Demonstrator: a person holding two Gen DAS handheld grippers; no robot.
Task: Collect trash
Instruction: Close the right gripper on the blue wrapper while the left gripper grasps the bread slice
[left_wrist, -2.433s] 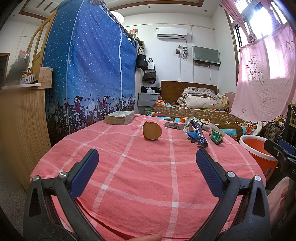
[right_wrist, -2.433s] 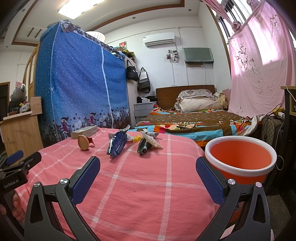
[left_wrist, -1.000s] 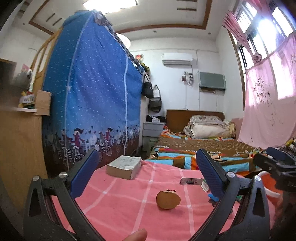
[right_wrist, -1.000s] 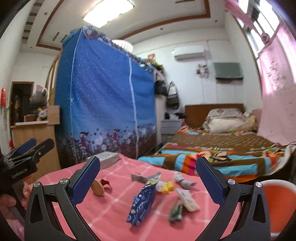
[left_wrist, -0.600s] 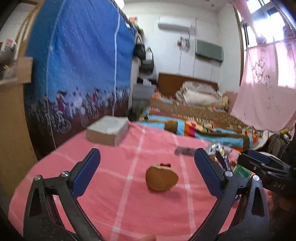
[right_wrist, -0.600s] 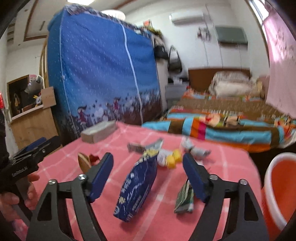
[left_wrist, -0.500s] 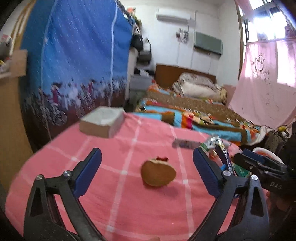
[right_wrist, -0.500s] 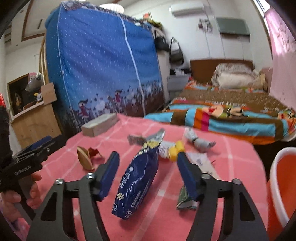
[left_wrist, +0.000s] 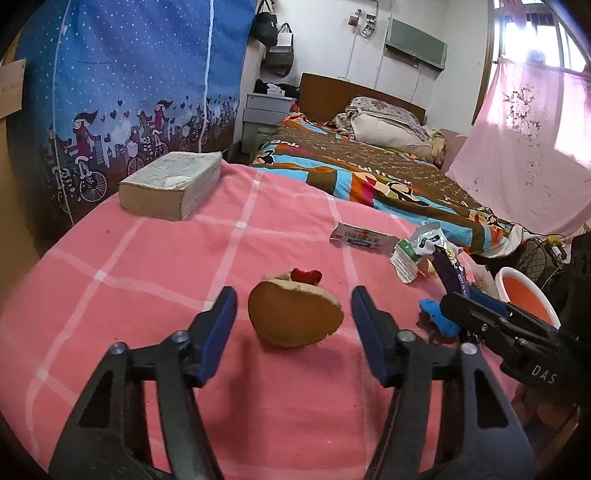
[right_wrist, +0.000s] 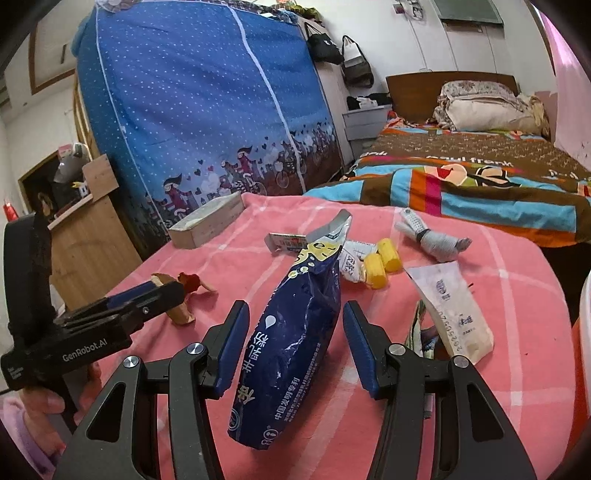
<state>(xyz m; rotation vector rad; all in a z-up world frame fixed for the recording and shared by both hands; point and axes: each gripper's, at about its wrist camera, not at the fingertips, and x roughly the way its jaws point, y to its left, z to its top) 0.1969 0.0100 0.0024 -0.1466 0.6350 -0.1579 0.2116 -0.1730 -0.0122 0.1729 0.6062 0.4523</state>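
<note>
A brown cut piece of fruit peel (left_wrist: 295, 317) with a red scrap behind it lies on the pink checked tablecloth (left_wrist: 147, 280). My left gripper (left_wrist: 293, 325) straddles it, jaws closing, with a gap showing on each side. In the right wrist view a dark blue snack bag (right_wrist: 295, 332) lies lengthwise between the fingers of my right gripper (right_wrist: 295, 339). Its jaws are also closing, the right pad nearly at the bag and the left one still apart. More wrappers, two yellow pieces (right_wrist: 380, 262) and a grey bundle (right_wrist: 436, 236) lie beyond the bag.
An orange bucket (left_wrist: 524, 295) stands off the table's right edge. A thick book (left_wrist: 173, 181) lies at the far left of the table. A white sachet (right_wrist: 454, 306) and a green wrapper sit right of the bag. A bed and a blue wardrobe stand behind.
Both grippers have tipped down and moved in over the table. Their jaws have narrowed from wide open, the left around the brown peel and the right around the blue bag.
</note>
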